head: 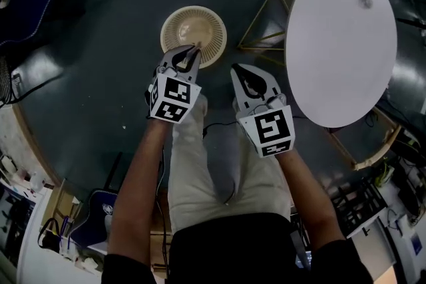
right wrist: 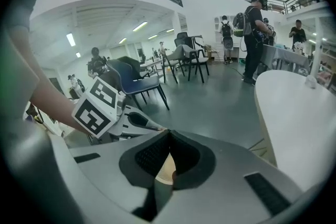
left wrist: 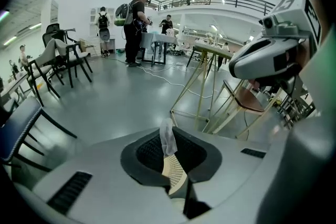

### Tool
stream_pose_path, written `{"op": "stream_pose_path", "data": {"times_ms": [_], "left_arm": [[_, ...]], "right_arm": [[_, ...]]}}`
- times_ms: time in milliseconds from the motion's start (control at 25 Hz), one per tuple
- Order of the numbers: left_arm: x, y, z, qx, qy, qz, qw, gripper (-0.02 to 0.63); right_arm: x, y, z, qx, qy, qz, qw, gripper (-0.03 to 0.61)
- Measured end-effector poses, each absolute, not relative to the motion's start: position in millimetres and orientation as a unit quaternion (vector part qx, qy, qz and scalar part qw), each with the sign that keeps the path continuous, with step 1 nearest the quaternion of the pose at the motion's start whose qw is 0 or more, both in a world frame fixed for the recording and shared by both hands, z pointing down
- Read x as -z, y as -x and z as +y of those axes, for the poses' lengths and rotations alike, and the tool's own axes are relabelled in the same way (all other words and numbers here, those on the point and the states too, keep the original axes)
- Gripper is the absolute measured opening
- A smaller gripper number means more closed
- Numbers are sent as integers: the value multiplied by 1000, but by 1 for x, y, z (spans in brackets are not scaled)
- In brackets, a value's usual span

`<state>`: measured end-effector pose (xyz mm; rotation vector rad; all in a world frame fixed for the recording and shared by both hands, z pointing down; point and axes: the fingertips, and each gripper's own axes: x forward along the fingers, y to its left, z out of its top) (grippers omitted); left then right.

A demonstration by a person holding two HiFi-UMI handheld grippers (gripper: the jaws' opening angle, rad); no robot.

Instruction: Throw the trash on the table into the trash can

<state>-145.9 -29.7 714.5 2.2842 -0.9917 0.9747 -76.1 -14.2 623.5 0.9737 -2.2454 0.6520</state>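
left tool (head: 195, 48) pinching white scrap (left wrist: 168, 136) | right tool (head: 238, 70) closed, empty | risk: light scrap, let go near trash can (head: 213, 26) rim, drifts outside

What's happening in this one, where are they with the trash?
A person holds a gripper in each hand beside the round white table. The left gripper is clamped on a small white scrap, over the rim of the beige trash can on the floor, scrap not yet dropped. The right gripper is shut and empty. One small crumpled piece lies on the table.
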Motion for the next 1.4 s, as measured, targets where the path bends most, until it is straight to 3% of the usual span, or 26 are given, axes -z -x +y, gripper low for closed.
{"op": "stream_pose_path", "data": {"times_ms": [760, 920, 1080, 1400], "left_arm": [[-835, 175, -28, -388, -811, -362, 245, 47], [-856, 175, -29, -382, -808, -363, 264, 140], [-864, 170, -28, -383, -807, -355, 275, 189], [-859, 173, -20, -381, -809, -348, 282, 198]], "right_arm": [[-709, 101, 4, -273, -360, -839, 304, 17], [-725, 106, 7, -277, -355, -839, 307, 17], [-729, 103, 7, -281, -354, -837, 307, 17], [-725, 109, 4, -278, -355, -839, 306, 17]]}}
